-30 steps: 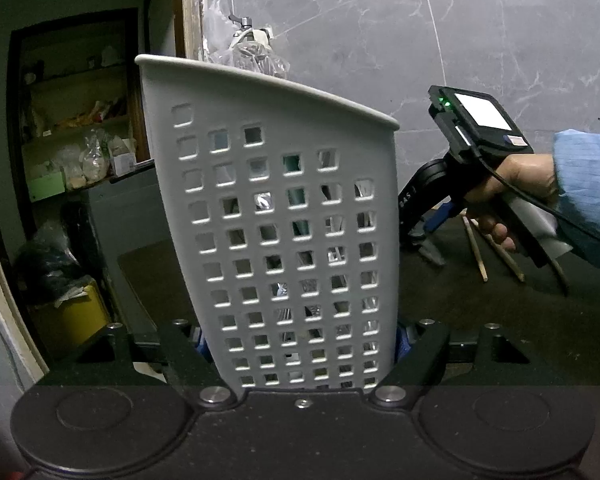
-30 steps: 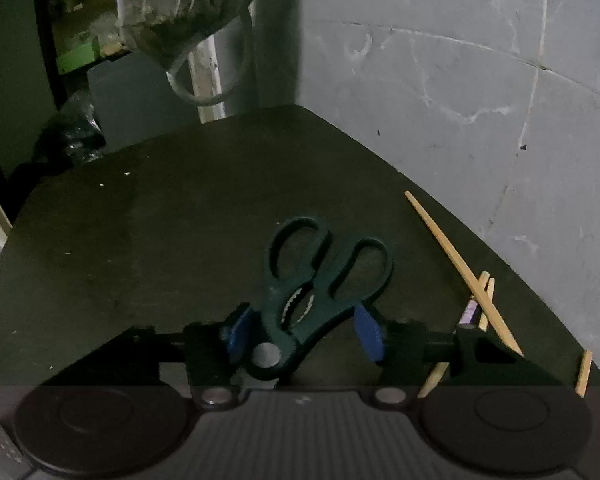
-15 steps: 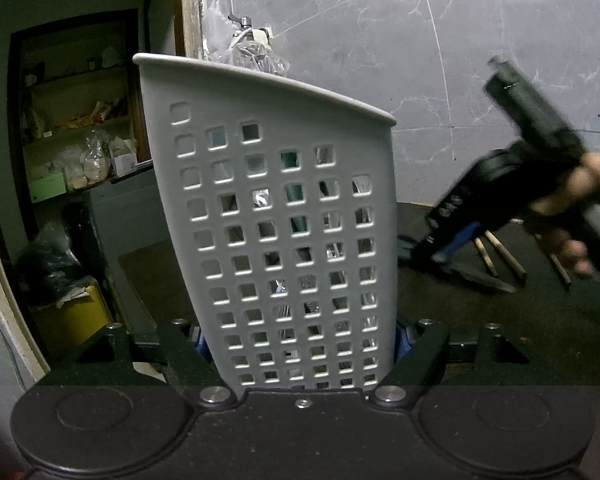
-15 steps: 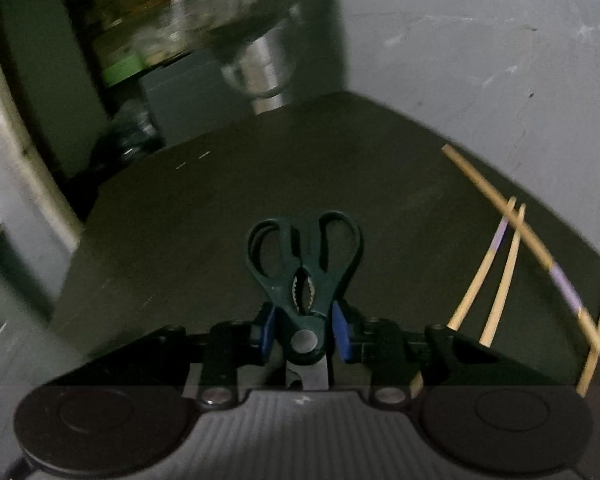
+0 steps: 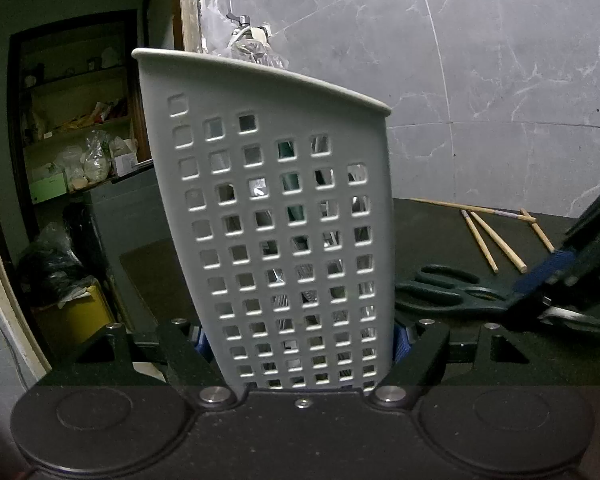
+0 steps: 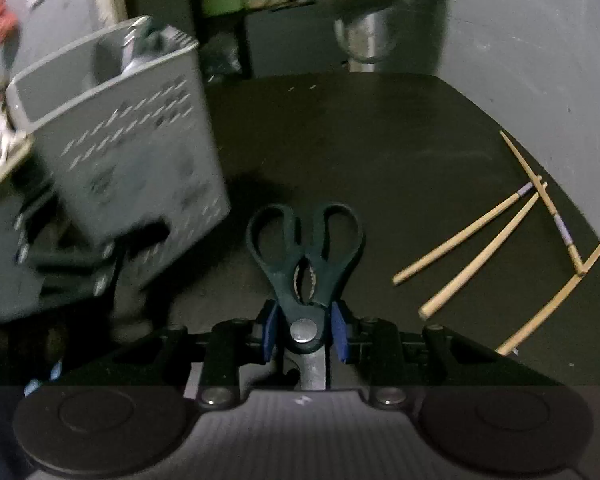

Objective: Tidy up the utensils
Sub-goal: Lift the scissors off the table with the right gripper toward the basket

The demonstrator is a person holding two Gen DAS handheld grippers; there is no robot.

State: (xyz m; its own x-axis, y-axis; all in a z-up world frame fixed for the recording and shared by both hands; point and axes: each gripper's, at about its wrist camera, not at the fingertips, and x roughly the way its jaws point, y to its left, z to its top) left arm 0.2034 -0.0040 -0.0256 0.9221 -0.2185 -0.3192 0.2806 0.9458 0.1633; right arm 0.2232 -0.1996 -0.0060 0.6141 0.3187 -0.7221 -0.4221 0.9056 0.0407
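- Perforated grey plastic utensil basket (image 5: pixel 284 216) is clamped upright by the left gripper (image 5: pixel 300 340); some utensils are seen inside already.
- Dark green-handled kitchen scissors (image 6: pixel 305 252) are gripped at the pivot by right gripper (image 6: pixel 304 330); fingers just closed, basket at 10 o'clock.
- Left to do: scissors & 4 wooden chopsticks (image 6: pixel 484 248) at 3 o'clock on dark bench (image 6: pixel 360 140).

Close wrist views, shared scissors (image 5: pixel 448 300)

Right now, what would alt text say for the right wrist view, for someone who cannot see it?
The right tongs clamp dark green kitchen scissors near the pivot, handles pointing away, over a dark table. To the left stands a grey perforated utensil basket; four wooden chopsticks lie loose on the right.
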